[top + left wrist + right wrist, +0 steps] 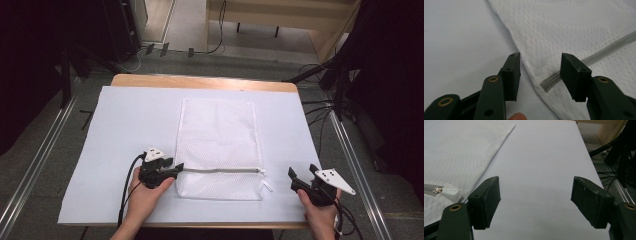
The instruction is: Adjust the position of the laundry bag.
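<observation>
1. table [200, 81] of pale wood, its top almost wholly covered by a white sheet [125, 130] that reaches from the near edge to just short of the far edge.
2. mesh laundry bag [218, 135], white, lying flat on the sheet at the middle of the table, its long side running away from the person; in the left gripper view its weave [574, 27] takes up the upper right.
3. grey zipper [220, 170] crossing the bag near its near end, closed along its length, with its white pull tab [267, 186] lying at the bag's right edge; the right gripper view catches the same tab [449, 192] at its left.
4. left gripper [176, 167], held low at the bag's left edge, its jaws parted to a moderate gap and straddling the zipper's left end [549, 82]; nothing is clamped between them.
5. right gripper [294, 178], held over bare sheet to the right of the bag and apart from it, jaws spread wide with only white sheet [536, 182] between them.
</observation>
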Action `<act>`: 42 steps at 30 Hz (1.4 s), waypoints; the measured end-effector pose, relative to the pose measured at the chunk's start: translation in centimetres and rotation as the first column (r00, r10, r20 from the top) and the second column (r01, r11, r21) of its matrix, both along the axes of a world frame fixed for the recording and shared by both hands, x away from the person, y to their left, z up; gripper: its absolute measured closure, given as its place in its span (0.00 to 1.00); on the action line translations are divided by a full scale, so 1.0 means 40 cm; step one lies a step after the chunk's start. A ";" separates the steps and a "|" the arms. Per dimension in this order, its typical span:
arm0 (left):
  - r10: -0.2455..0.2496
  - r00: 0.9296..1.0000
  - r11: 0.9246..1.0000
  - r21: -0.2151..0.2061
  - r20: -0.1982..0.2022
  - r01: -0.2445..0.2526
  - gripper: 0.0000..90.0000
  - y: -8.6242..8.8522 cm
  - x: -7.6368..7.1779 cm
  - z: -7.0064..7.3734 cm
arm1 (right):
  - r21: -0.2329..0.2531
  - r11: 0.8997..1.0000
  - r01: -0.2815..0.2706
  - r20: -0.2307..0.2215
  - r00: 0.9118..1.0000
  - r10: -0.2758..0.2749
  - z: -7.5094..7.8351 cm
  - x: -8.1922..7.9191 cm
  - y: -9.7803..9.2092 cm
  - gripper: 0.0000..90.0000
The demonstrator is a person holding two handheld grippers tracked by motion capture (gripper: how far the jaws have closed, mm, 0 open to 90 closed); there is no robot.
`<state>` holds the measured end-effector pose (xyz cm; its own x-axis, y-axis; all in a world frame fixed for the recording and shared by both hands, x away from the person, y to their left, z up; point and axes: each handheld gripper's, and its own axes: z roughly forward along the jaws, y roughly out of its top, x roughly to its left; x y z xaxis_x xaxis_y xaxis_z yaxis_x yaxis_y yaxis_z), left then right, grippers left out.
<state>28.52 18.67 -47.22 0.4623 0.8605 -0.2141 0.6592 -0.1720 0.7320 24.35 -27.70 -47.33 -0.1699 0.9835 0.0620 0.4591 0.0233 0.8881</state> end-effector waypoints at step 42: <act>0.112 0.993 0.994 -0.007 -0.026 -0.112 1.00 0.137 -0.091 0.010 | -0.002 1.000 -0.031 0.008 0.999 0.031 0.002 -0.001 0.026 0.28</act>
